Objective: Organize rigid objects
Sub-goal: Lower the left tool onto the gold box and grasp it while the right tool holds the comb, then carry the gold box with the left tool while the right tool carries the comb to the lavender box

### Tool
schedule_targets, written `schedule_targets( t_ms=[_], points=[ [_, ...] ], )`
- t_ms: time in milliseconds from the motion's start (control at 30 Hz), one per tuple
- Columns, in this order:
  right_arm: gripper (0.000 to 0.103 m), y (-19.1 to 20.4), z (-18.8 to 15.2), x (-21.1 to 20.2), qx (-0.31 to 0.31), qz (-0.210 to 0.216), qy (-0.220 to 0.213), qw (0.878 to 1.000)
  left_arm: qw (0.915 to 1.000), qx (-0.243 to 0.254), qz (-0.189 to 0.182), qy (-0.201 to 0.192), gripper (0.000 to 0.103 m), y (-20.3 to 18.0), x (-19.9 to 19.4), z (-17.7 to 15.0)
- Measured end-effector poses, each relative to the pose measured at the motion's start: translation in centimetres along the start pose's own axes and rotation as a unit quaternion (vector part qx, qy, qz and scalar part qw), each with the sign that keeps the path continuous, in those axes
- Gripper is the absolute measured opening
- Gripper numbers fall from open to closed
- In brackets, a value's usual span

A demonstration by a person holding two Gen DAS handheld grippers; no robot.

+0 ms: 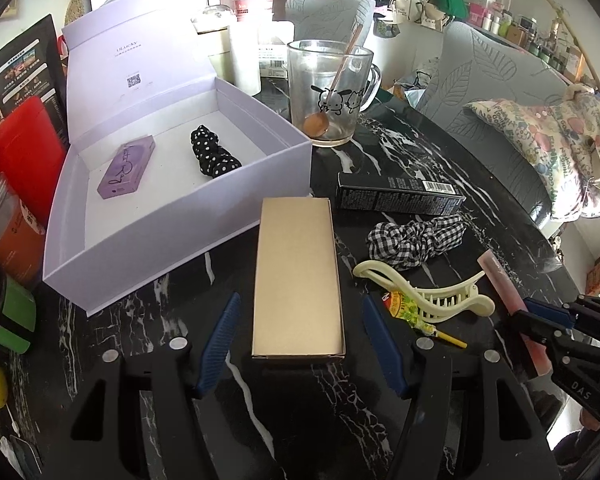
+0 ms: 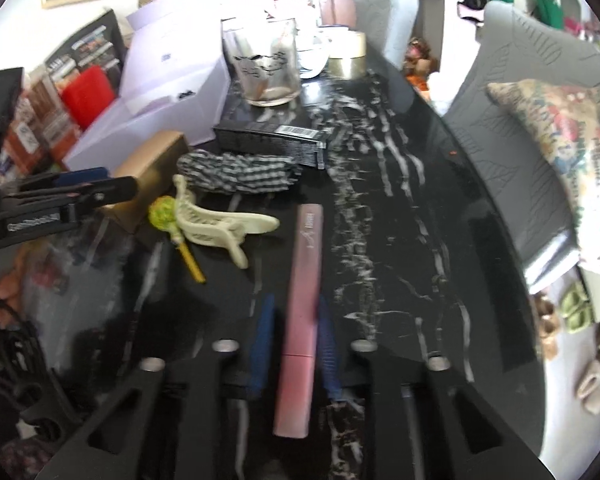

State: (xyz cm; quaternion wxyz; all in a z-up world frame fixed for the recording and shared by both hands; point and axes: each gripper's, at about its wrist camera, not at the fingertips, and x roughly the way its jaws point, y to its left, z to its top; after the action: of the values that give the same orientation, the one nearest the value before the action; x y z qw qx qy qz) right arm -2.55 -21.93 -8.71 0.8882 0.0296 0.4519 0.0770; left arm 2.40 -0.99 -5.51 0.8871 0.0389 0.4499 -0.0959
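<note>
You see one open lilac box [image 1: 172, 216] at the table's [image 1: 400, 152] left edge, holding one purple carton [image 1: 127, 167] and one dotted scrunchie [image 1: 212, 154]. Outside it you count two more cartons, one gold [image 1: 298, 276] and one black [image 1: 398, 198]; one gingham scrunchie [image 1: 414, 236]; one cream claw clip [image 1: 428, 292]; one lollipop [image 1: 410, 308]; one pink tube [image 2: 302, 312]; and one glass mug [image 1: 328, 92] containing one spoon [image 1: 332, 92].

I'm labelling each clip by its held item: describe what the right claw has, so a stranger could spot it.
On the black marble table, look right of the open lilac box, past the cream hair clip. The right claw is shut on a slim pink stick. It is the only pink thing there, long and narrow, unlike the boxes and scrunchies nearby.
</note>
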Motion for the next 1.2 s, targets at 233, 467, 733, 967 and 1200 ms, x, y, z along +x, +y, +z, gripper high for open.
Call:
schedule_targets(
  t_ms=[233, 467, 733, 967, 1200],
  points=[
    [0.014, 0.2, -0.4, -0.3, 0.003, -0.015, -0.006, 1.0, 1.0, 0.004, 0.004, 0.001, 0.063, -0.1, 1.3, 0.3],
    [0.014, -0.7, -0.9, -1.1, 0.045, -0.019, -0.014, 0.999, 0.9998, -0.012, -0.002, 0.015, 0.044, 0.5, 2.7, 1.1],
    [0.014, -0.7, -0.7, -2.3, 0.053, -0.026, -0.026, 0.998, 0.9999, 0.008, -0.009, 0.005, 0.043, -0.1, 1.0, 0.6],
    [0.014, 0.7, 0.0, -2.6, 0.038, -0.018, -0.034, 0.999, 0.9998, -0.013, -0.012, -0.001, 0.043, 1.2, -0.9, -0.1],
    [0.014, 3.0, 0.8, -2.4, 0.01, 0.004, -0.039, 0.999, 0.9993, -0.037, 0.002, -0.01, 0.043, 3.0, -2.8, -1.1]
  ],
)
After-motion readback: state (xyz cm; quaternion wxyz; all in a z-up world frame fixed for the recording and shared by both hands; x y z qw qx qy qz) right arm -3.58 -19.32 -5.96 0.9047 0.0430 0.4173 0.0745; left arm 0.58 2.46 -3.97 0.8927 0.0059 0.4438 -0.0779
